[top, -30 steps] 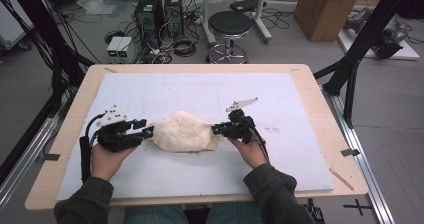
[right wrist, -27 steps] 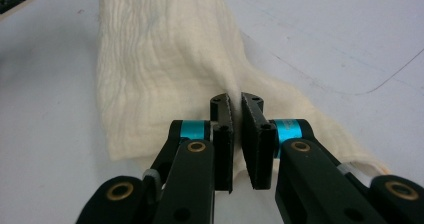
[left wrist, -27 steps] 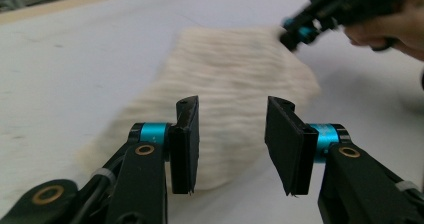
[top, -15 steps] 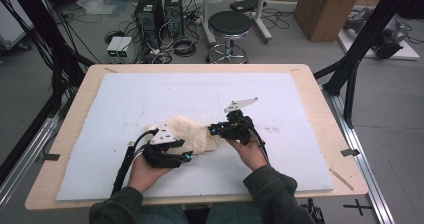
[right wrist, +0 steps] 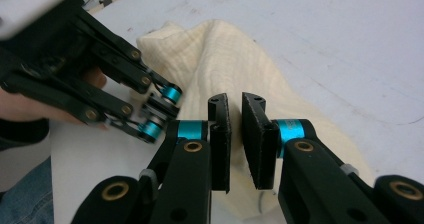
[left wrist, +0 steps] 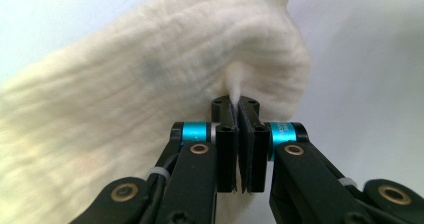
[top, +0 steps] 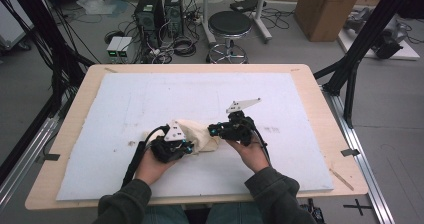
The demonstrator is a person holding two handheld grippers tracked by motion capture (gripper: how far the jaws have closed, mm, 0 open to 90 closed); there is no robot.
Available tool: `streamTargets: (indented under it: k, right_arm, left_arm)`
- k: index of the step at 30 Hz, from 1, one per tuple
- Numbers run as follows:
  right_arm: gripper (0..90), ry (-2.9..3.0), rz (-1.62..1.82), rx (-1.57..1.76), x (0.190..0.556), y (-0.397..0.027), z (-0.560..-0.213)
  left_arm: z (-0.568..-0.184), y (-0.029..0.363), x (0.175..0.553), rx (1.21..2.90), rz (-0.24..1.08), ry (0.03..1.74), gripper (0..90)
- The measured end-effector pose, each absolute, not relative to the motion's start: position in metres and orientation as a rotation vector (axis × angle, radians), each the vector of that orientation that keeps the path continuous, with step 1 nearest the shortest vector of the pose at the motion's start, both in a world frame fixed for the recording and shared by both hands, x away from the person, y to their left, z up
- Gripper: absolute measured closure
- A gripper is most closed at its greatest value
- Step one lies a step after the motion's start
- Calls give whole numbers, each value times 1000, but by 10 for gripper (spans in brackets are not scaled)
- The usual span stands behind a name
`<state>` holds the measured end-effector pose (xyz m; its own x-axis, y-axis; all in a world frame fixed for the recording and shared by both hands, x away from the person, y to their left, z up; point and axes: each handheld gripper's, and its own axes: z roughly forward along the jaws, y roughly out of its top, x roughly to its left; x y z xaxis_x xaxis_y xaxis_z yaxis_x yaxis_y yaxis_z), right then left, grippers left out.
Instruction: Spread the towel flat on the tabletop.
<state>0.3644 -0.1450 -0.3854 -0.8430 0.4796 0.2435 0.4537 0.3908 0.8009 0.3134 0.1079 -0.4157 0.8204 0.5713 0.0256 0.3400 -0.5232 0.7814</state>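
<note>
- Cloth [top: 200,135]: a cream, crinkled piece of fabric lies bunched on the white mat [top: 200,94], in the half nearer the person and a little left of the middle of the mat's near edge. It sits between the two grippers.
- Left gripper [top: 186,148]: held in the person's left hand at the cloth's near-left side. Its jaws have just been closing, and in the left gripper view [left wrist: 239,104] the two black pads meet on a thin pinched fold of the cloth, which sticks up between them as a small white peak. The rest of the cloth bulges above and to the left of the jaws there.
- Right gripper [top: 214,130]: held in the person's right hand at the cloth's right side, pointing left toward the other gripper. In the right gripper view [right wrist: 236,109] the jaws stand nearly together with a narrow gap between the pads. The cloth lies just behind and under them, but I cannot tell whether the tips have any fabric in their grip.
- From the right gripper view, the left gripper's blue-collared tips [right wrist: 162,109] sit on the left edge of the cloth, close to the right gripper's own jaws.
- Wooden table [top: 320,109]: it carries the mat, with bare wood showing around all the mat's edges.
</note>
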Motion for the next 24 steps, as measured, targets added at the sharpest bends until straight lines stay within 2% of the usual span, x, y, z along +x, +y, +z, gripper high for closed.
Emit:
streamTargets:
  k: [12, 16, 20, 24]
  right_arm:
    - [814, 2608, 1504, 742, 344, -143, -367]
    - [737, 2638, 1452, 729, 344, -146, -376]
    - [615, 2661, 1431, 737, 345, -149, -390]
    - [566, 2713, 1406, 669, 340, -145, -403]
  left_arm:
    - [-353, 161, 304, 2092, 278, 534, 871]
    - [-348, 171, 298, 2090, 234, 489, 871]
    - [-355, 186, 285, 2166, 155, 410, 871]
    - [-368, 192, 280, 2251, 119, 369, 870]
